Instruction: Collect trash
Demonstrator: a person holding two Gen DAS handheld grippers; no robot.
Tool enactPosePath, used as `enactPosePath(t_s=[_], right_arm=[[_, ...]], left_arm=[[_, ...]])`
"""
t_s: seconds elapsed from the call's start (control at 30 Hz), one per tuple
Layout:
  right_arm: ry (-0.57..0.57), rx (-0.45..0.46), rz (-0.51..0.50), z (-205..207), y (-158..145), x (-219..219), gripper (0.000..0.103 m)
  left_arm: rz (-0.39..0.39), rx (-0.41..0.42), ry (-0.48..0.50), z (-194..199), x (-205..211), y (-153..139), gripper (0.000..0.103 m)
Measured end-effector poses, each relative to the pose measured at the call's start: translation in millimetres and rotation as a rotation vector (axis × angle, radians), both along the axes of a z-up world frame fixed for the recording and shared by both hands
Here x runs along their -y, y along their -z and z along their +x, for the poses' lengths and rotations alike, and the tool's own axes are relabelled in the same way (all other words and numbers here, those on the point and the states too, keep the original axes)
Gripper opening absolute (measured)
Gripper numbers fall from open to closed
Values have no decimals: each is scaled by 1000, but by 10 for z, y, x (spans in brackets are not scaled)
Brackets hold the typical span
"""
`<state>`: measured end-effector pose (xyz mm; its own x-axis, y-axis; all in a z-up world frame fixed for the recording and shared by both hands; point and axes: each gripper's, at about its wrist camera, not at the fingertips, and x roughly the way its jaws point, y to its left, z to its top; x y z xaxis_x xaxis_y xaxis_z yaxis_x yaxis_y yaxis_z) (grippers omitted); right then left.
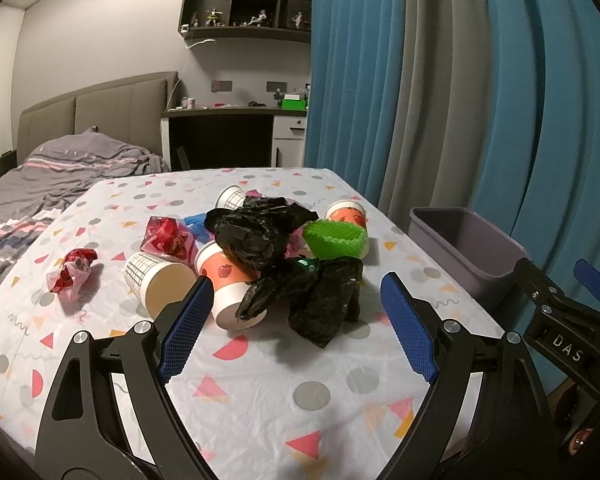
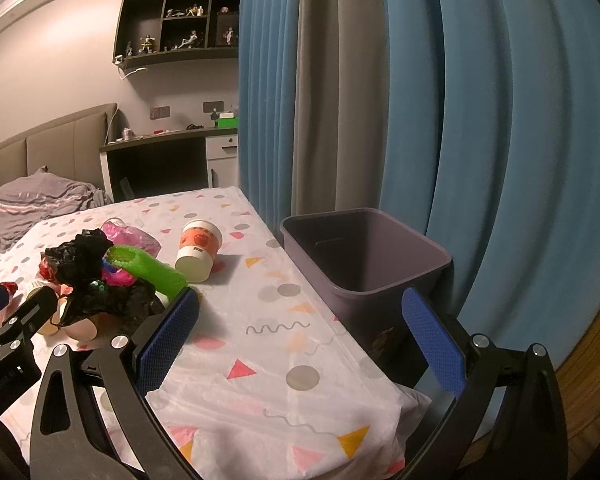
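Left wrist view: the left gripper (image 1: 296, 300) stands with jaws wide apart and nothing between them, above the patterned tablecloth (image 1: 260, 392). The trash lies heaped mid-table: two crumpled black bags (image 1: 256, 236), a green mesh cup (image 1: 336, 238) tilted with its mouth upward, and several paper cups on their sides. The grid-patterned cup (image 1: 156, 280) and the orange cup (image 1: 228, 284) both lie with long axes toward the camera, open mouths nearest. A red wrapper (image 1: 74, 270) lies apart at the left. The grey bin (image 1: 468, 252) stands beside the table's right edge.

Right wrist view: the right gripper (image 2: 300, 312), likewise spread and empty, faces the table's edge and the bin (image 2: 364, 256), whose empty interior shows only here. A separate orange cup (image 2: 198, 250) lies tilted, mouth toward the camera. The red wrapper and grid cup are hidden here.
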<state>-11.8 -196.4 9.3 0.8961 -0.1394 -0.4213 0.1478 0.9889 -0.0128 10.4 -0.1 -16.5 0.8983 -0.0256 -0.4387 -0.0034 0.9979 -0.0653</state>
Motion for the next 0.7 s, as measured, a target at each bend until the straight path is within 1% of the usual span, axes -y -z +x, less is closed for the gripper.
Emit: enactPosePath(t_s=[0.43,0.7], right_arm=[[-4,-5,1,21,26,-16,98],[-24,-1,11,102,47,-106,93]], left_arm=[[-6,-13,10,88,-14,40,84],[-15,-27,-5,148,-139,85,84]])
